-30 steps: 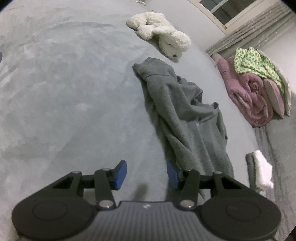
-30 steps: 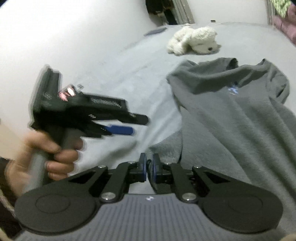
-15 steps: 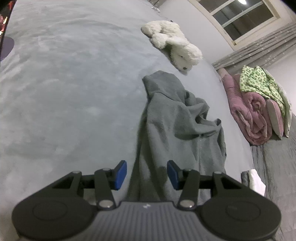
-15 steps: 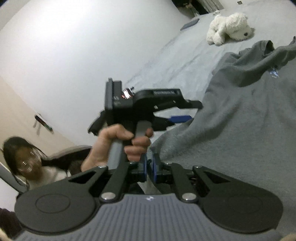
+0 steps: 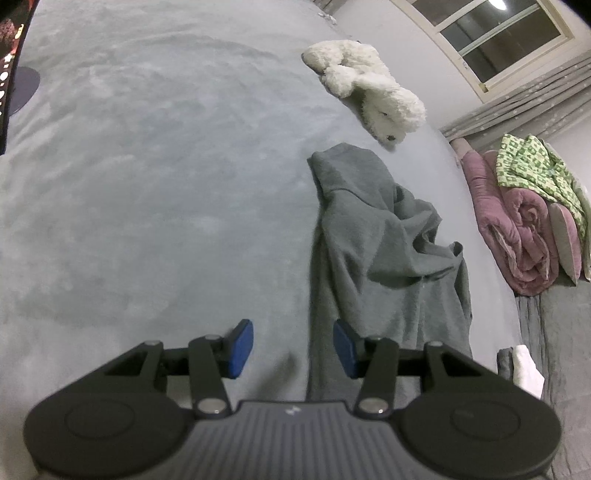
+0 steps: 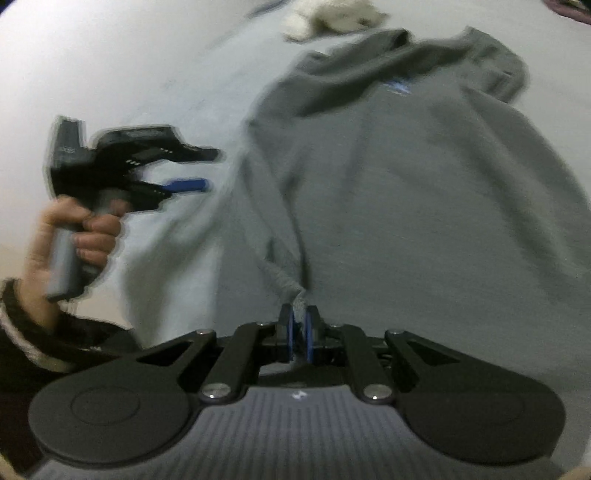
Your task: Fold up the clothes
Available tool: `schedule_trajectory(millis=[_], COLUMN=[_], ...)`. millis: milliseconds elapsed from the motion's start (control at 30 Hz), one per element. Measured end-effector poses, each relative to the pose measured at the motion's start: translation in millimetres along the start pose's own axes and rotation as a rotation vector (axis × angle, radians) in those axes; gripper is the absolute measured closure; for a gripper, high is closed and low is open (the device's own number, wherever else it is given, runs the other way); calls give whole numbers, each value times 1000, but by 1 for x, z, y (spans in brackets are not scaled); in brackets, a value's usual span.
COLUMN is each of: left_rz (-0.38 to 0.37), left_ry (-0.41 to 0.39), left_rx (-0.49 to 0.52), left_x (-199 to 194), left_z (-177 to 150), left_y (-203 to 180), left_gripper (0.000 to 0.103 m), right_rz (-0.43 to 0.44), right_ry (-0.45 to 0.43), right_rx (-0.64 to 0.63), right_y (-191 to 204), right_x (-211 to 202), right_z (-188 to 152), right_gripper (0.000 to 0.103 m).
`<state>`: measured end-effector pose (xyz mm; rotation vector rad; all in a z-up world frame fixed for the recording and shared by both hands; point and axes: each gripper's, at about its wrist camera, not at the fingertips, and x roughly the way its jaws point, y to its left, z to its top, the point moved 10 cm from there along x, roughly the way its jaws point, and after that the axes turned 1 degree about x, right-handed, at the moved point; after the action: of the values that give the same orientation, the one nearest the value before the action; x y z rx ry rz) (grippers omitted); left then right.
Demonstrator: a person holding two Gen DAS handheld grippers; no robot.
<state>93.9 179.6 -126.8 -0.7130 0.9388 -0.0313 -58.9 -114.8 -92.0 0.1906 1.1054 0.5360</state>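
Between the blue pads of the right tongs [image 6: 299,328] sits a pinched corner of the grey sweatshirt [image 6: 406,184]; the jaws are clenched on that bit of hem, and the cloth rises from the pinch in a taut ridge. Off to that side, a hand [image 6: 70,236] with a dark cuff grips the handle of the left tongs [image 5: 293,349], whose jaws stand released and parted, nothing between the pads; they hang over the bed [image 5: 147,184], with the sweatshirt's near edge just beside the right-hand pad.

From the right wrist view, which is smeared by motion, the sweatshirt spreads broad and mostly flat across the bed, collar at the far end, a small blue mark below the neckline, one sleeve folded across the chest. From the left wrist view the same garment lies as a long rumpled strip, bunched and creased near the far end, one cuff sticking out toward the bed's edge.

Beyond the collar a white plush toy [image 5: 365,88] lies on the bed's grey cover. Off the bed's far side are a rolled pink quilt [image 5: 517,229] with a green patterned cloth [image 5: 532,170] on top, and a small folded white cloth [image 5: 526,369] nearer by. A window [image 5: 491,33] and grey curtain [image 5: 517,99] stand behind.
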Motion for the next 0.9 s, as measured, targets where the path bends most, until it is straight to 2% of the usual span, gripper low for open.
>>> schedule_trajectory(millis=[133,200,300,333,367,400,633,767,900], left_rz=[1,-5,-30,-36,-44,-51,-86,-96,-110], left_ry=[3,-3,-13,-12,-16,-20,-84,-102,-105], left_rx=[0,2,5,5,7,9,0,19,3], left_x=[8,9,14,17,19,21,37,52,72], left_z=[1,2,3,3,4,5,21,49,75], left_y=[1,0,-4,-5,-6,-8,-9,-14,-12], left_gripper=[56,56,57,59,60,60,60,60,60], right_rz=[-35,-30,-14,-5,2,11,63,94,55], right_ry=[41,33,3,-11,-26,-39,-106,-122,-174], right_rx=[15,10,11,18,27,36,93,140,118], right_y=[-16,-13,-8,-6,-6,-5,-1,-5,-19], right_x=[7,3,-3,-4,-6,-7,-7,-4,-4], right_z=[-6,-3,4,8,13,17,50,69,105], right_gripper=[93,87,84,80,70,65,65,65,65])
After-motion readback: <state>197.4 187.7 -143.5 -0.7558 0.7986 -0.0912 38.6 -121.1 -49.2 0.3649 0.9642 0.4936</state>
